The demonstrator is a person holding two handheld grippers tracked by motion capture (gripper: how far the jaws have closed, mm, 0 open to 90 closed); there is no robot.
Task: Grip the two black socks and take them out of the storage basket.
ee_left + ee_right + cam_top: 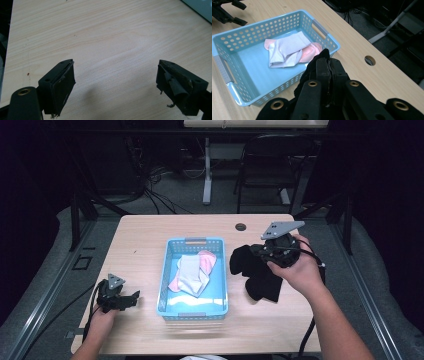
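The right gripper (257,251), right of centre, is pinching the black cloth (260,272); lift it fully over the blue basket (170,270) wall; left gripper (131,299) is idling wide.

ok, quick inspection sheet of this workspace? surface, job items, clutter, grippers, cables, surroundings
Surface: light wood table, round grommet hole near far edge.
Job's things: blue basket holding pink cloth and white cloth; black cloth right of the basket.
Clutter: nothing seen.
Grippers: left gripper open over bare wood; right gripper shut on the black cloth.
Cables: one trailing from each gripper; more on the floor beyond.
Surroundings: black chair, white table leg, dark room.
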